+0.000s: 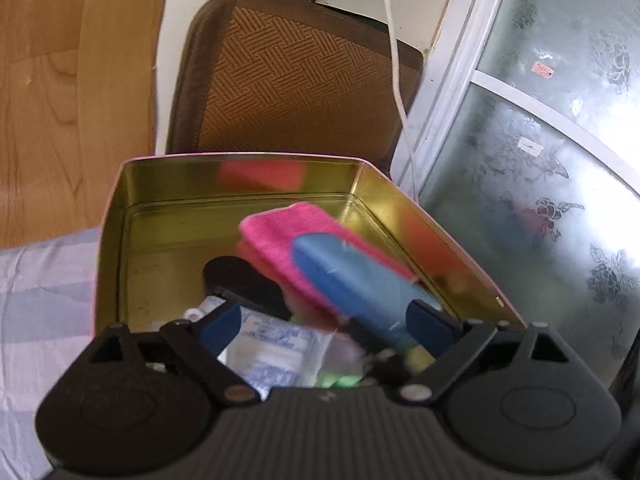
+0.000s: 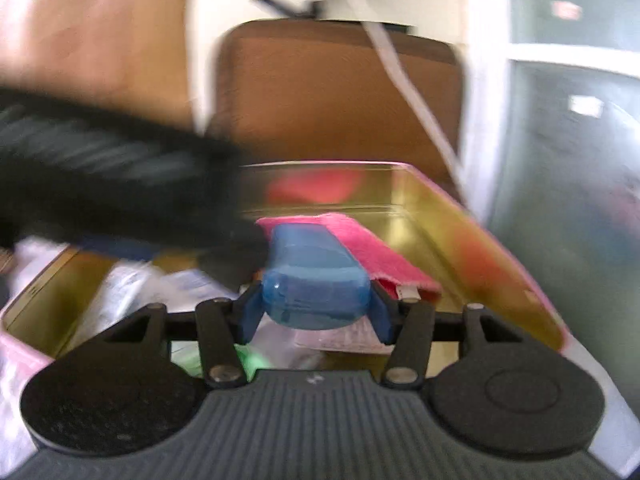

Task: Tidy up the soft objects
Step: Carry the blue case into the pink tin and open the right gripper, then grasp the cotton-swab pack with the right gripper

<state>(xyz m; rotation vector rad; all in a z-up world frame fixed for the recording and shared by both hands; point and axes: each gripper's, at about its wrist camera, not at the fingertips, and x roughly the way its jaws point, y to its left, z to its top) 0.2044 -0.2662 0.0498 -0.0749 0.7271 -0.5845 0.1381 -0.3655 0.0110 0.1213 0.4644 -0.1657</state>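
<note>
a purple-and-white bedsheet (image 1: pixel 36 280) fills the nine o'clock edge of the left wrist view, and on it stands an open gold-lined tin (image 1: pixel 168 184) with a pink outer wall. over the tin's near end hovers the left gripper (image 1: pixel 324 320), its blue pads spread wide with nothing between them; a clear printed packet (image 1: pixel 276 344) lies just below, and a black object (image 1: pixel 240 276), too blurred to name, rests on the tin floor toward twelve o'clock.

to the right of that, a pink cloth (image 1: pixel 280 232) lies in the tin with its long axis running from eleven o'clock to five o'clock. above it is the blue translucent case (image 2: pixel 316 292), pinched across its near end by the right gripper (image 2: pixel 316 310), whose pads press its two flanks. the case's long axis points away from the right gripper toward twelve o'clock, roughly along the cloth, which lies at one o'clock of it; whether the two touch cannot be told.

judged from this, the case is about to be set down inside the tin, and the right gripper, being the one that holds it, governs the move; the left gripper sits close at ten o'clock and could crowd it.

behind the tin leans a brown woven cushion (image 1: pixel 296 76), a white cable (image 1: pixel 394 56) hanging across it; frosted flower-patterned glass panels (image 1: pixel 560 128) close the three o'clock side.
</note>
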